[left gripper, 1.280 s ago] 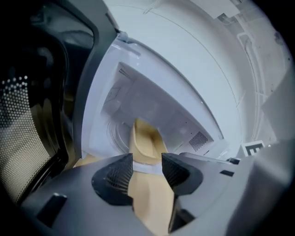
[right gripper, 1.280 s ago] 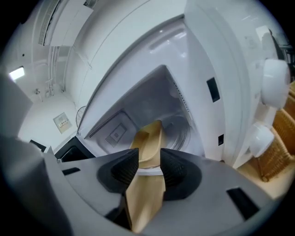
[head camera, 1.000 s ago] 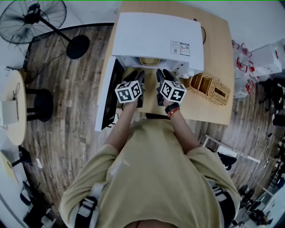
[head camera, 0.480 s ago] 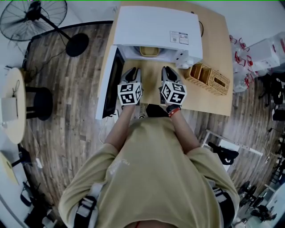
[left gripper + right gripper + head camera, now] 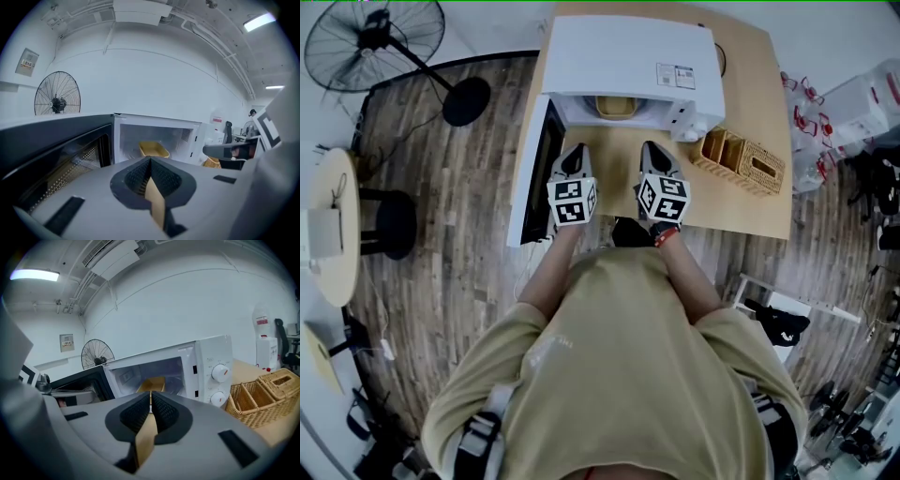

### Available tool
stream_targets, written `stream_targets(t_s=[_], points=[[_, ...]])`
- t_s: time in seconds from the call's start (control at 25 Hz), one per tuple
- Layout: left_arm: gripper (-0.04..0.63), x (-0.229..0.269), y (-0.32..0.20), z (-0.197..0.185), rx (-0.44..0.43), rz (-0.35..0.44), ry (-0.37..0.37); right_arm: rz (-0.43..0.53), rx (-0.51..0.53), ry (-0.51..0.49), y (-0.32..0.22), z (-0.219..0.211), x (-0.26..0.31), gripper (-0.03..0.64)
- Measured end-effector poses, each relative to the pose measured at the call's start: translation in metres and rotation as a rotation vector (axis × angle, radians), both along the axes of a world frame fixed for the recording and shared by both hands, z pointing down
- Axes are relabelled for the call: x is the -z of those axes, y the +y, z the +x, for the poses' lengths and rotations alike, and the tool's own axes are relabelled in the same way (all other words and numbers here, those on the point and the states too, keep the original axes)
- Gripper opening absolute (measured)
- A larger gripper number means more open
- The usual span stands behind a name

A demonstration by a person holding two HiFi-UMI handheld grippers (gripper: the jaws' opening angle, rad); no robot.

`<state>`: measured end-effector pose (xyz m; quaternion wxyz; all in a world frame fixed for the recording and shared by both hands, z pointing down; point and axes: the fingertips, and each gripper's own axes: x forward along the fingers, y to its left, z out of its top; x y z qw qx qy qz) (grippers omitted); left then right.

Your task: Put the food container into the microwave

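Note:
The yellow food container (image 5: 615, 106) sits inside the open white microwave (image 5: 628, 56). It also shows in the cavity in the left gripper view (image 5: 153, 149) and the right gripper view (image 5: 153, 384). My left gripper (image 5: 574, 152) and right gripper (image 5: 653, 148) hover side by side over the wooden table, just in front of the cavity. In its own view, the left gripper (image 5: 150, 161) has its jaws pressed together with nothing between them. The right gripper (image 5: 150, 395) looks the same in its own view.
The microwave door (image 5: 532, 173) stands swung open to the left, beside my left gripper. A wicker basket (image 5: 748, 167) with compartments sits on the table (image 5: 759, 84) to the right of the microwave. A standing fan (image 5: 370, 42) and a round side table (image 5: 328, 225) are on the floor at left.
Both grippers have drawn back from the microwave opening toward the person. The container stays inside the cavity.

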<state>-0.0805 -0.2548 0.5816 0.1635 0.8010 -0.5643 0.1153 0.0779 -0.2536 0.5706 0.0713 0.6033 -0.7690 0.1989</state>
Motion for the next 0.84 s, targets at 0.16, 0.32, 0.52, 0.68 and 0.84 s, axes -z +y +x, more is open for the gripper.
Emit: stream_targets(t_s=[0.16,0.32,0.52,0.68,0.84], points=[[0.020,0.000,0.001,0.001,0.002,0.006,0.001,0.010,0.001,-0.006,0.000,0.001,0.000,0.032],[0.019,0.001,0.001,0.004,-0.007,0.006,0.003,0.010,0.001,-0.007,-0.001,0.003,0.000,0.033],[0.018,0.002,-0.004,0.013,-0.027,0.002,0.017,-0.010,0.004,0.004,-0.004,0.008,-0.005,0.032],[0.019,-0.020,-0.006,0.018,-0.050,-0.070,-0.018,-0.035,0.014,0.011,-0.011,0.012,-0.014,0.029],[0.020,-0.079,0.006,0.018,-0.083,-0.251,-0.112,-0.064,0.024,0.013,-0.018,0.014,-0.025,0.026]])
